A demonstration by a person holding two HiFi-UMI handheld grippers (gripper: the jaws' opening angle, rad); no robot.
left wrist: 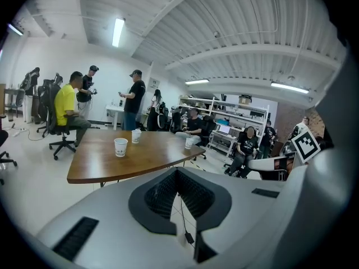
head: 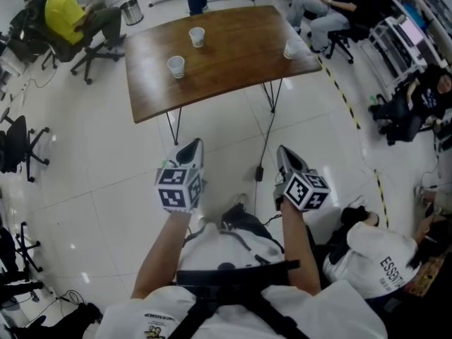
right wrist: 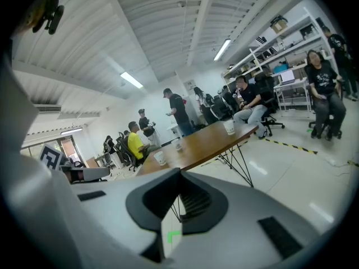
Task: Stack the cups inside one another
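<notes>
Three white paper cups stand apart on the brown table point(head: 233, 69): one near the front left point(head: 176, 66), one farther back point(head: 197, 37), one at the right edge point(head: 289, 50). Both grippers hang over the floor well short of the table, pointing at it. My left gripper point(head: 192, 145) is shut and empty; its view shows the cups point(left wrist: 120, 147), point(left wrist: 136, 135), point(left wrist: 189, 142) far beyond its closed tips point(left wrist: 177, 171). My right gripper point(head: 283, 150) is also shut with nothing in it point(right wrist: 179, 174), and its view shows the cups point(right wrist: 160, 157), point(right wrist: 178, 145), point(right wrist: 229, 127).
White tiled floor lies between me and the table. People sit on office chairs around it: one in yellow point(head: 67, 16) at the back left, others at the back right point(head: 325, 9). Another person point(head: 374, 256) crouches at my right. Yellow-black tape point(head: 349, 108) runs along the floor.
</notes>
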